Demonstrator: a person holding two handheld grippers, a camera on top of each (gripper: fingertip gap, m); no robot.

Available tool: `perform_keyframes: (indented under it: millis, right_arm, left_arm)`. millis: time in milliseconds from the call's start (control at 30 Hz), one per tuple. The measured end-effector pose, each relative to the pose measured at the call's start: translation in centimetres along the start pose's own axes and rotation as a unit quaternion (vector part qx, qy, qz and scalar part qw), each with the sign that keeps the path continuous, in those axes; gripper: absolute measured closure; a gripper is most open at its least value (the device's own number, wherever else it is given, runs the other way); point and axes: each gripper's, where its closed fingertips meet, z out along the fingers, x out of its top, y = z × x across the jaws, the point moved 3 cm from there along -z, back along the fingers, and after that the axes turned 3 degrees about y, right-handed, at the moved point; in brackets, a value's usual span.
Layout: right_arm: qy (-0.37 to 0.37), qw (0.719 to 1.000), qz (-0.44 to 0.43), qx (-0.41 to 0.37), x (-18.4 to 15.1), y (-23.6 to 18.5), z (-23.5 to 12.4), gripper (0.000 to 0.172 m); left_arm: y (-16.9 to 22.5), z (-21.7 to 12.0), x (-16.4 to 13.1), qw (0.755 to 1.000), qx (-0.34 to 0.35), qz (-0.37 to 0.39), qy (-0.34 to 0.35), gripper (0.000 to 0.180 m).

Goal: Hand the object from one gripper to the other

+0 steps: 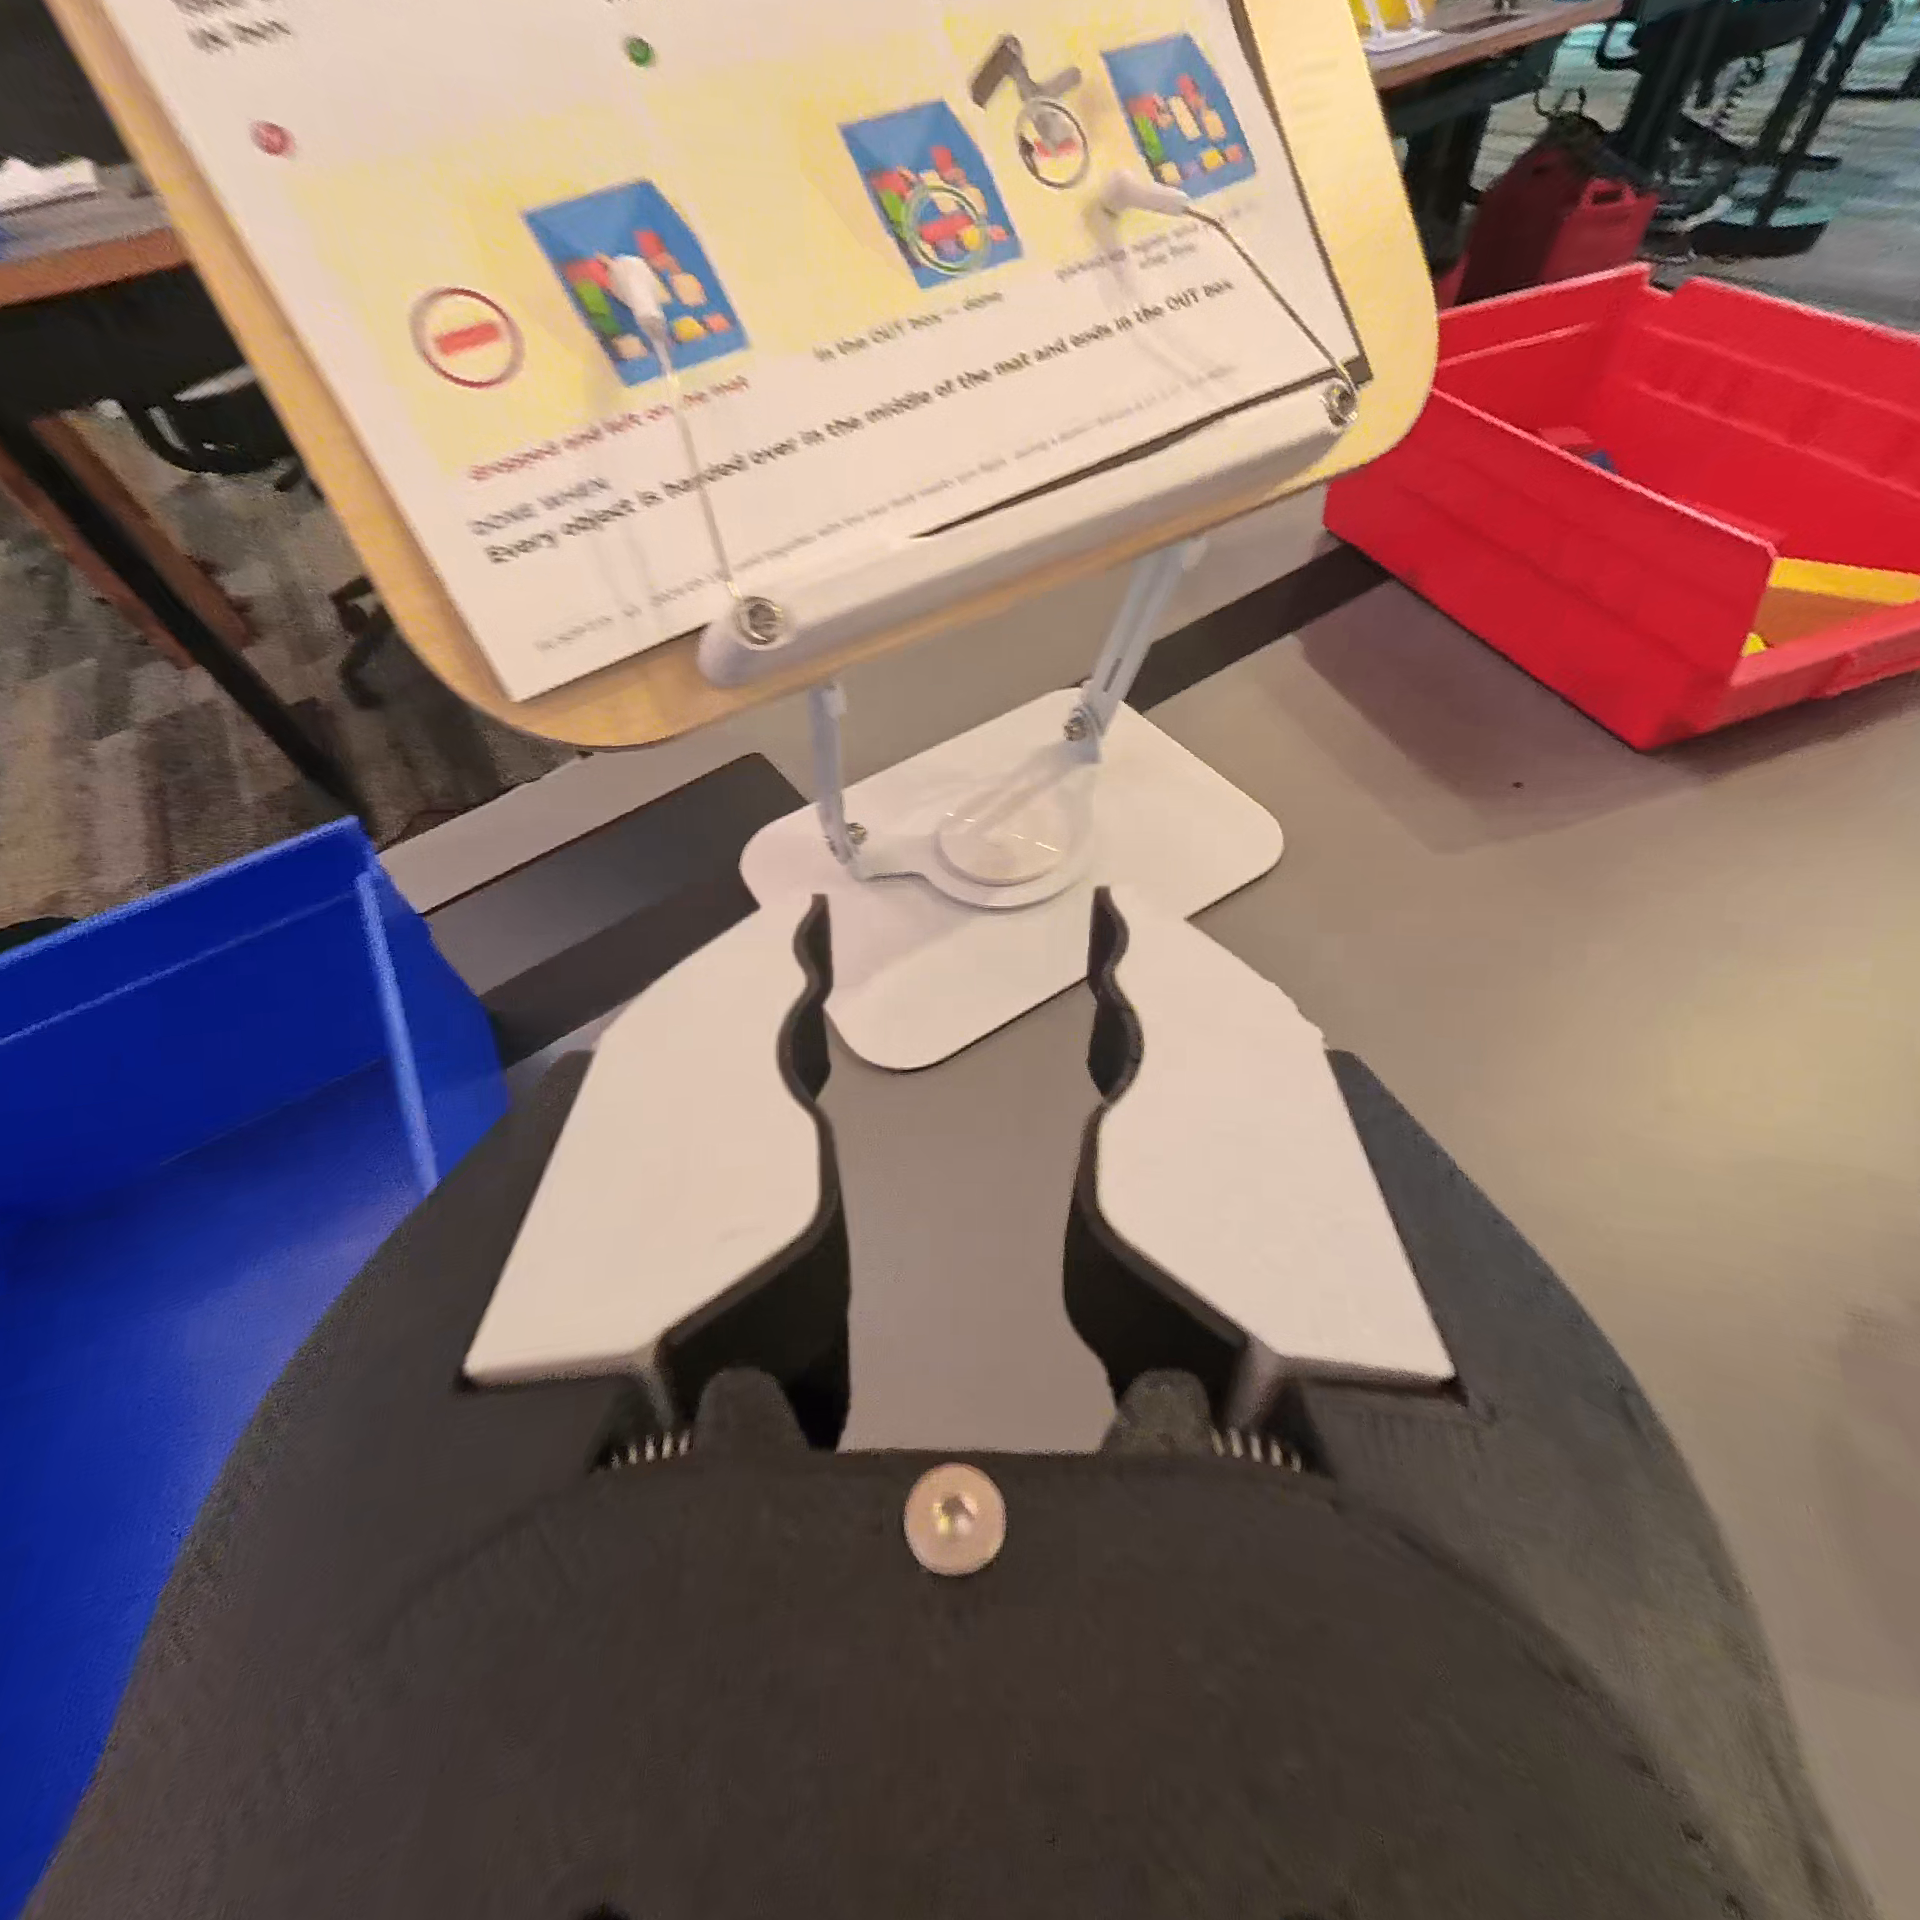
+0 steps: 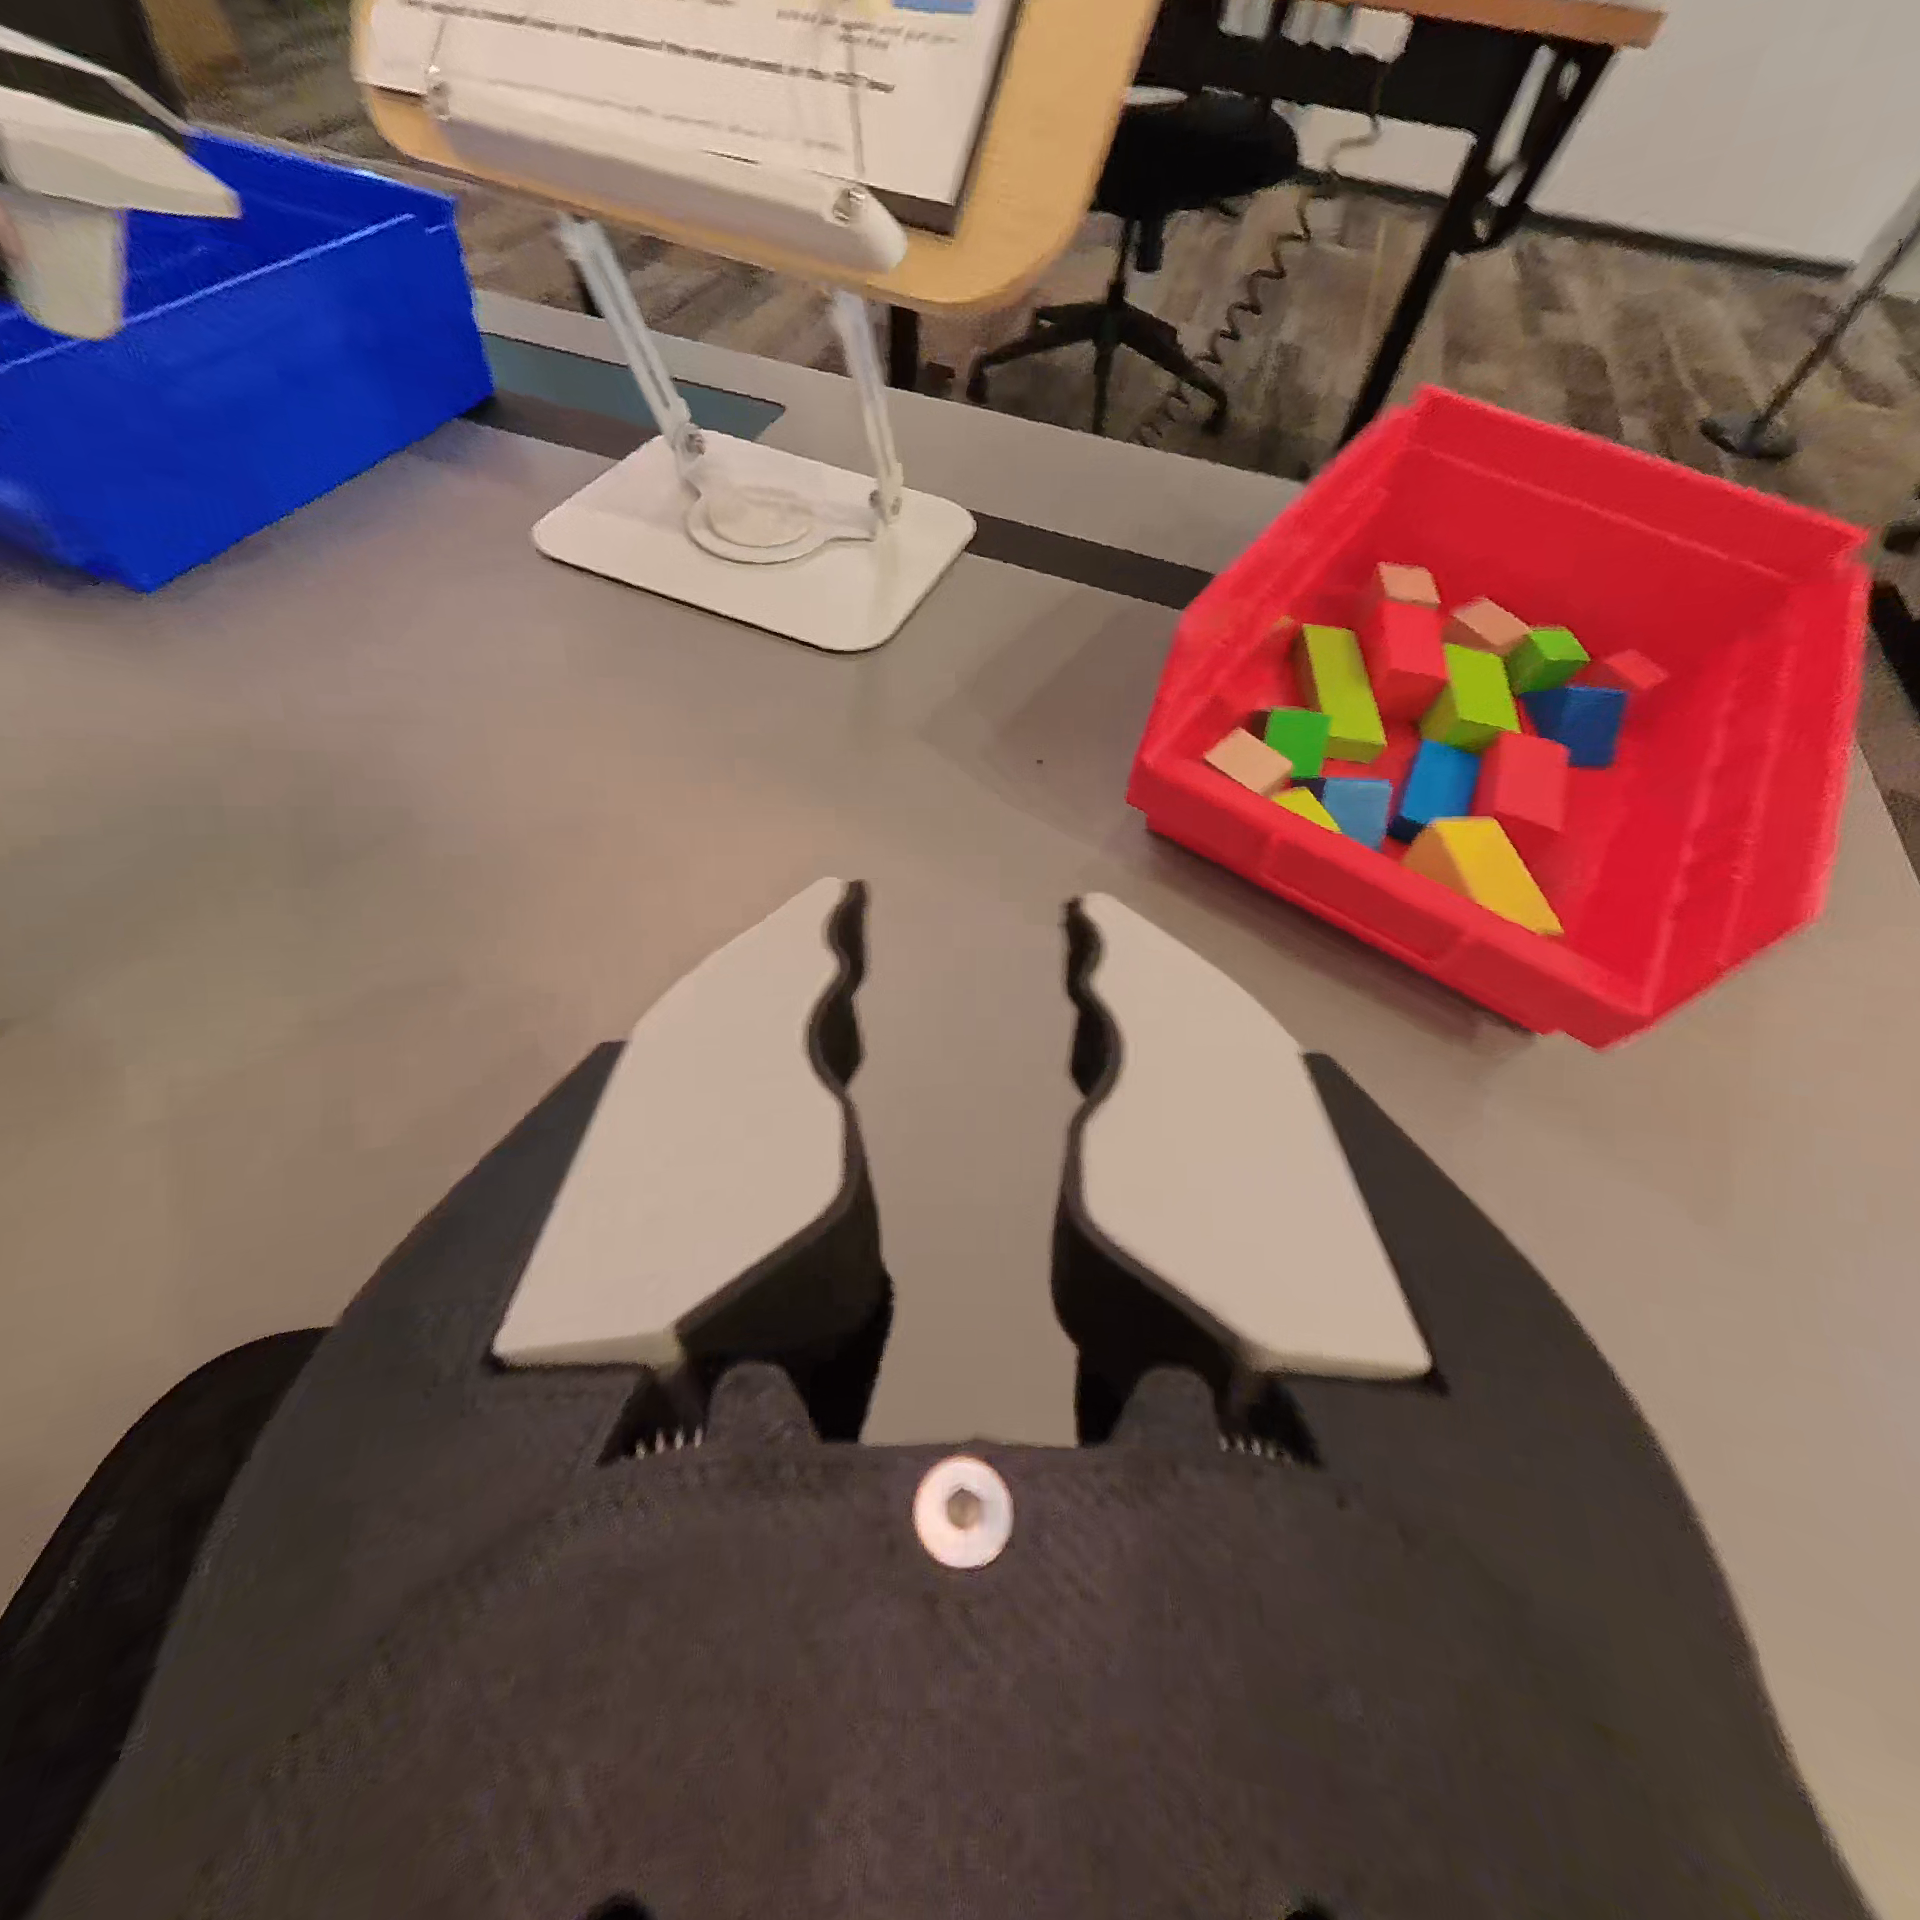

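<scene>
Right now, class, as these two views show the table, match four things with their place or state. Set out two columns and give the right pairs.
Things:
1. red bin
2. blue bin
3. white stand base
4. right tongs

Place or state:
A. left end of the table
B. holds coloured blocks
C. apart, nothing between them
D. middle back of the table

Pairs: 1-B, 2-A, 3-D, 4-C

Both views are lit brightly and evenly from above. Soft shadows are cast on the grey desk (image 2: 520, 790) beside the red bin (image 2: 1704, 883). The sign board (image 1: 727, 312) is smeared by motion blur. Straight lines are bent near the edges.
</scene>
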Motion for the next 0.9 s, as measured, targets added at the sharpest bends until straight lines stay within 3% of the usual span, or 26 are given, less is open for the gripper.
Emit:
perform_keyframes:
  millis: [200,567,733,900]
  right_arm:
    - [0.011,0.999,0.018,-0.032,-0.9,1.8,-1.0,0.111]
    - [0.033,0.997,0.032,-0.06,-1.5,3.1,0.0,0.1]
    - [0.042,0.995,0.035,-0.087,-1.5,4.5,0.4,0.09]
    - [0.059,0.991,0.047,-0.115,-0.8,7.0,0.6,0.086]
  left_arm:
    - [-3.8,-2.4,1.1,0.998,0.059,-0.009,0.022,0.116]
    - [-11.7,-8.4,0.3,0.982,0.189,0.005,0.014,0.095]
    - [-16.4,-12.6,-0.4,0.964,0.266,0.028,-0.005,0.087]
    - [-21.5,-17.3,-1.6,0.943,0.331,0.004,-0.026,0.076]
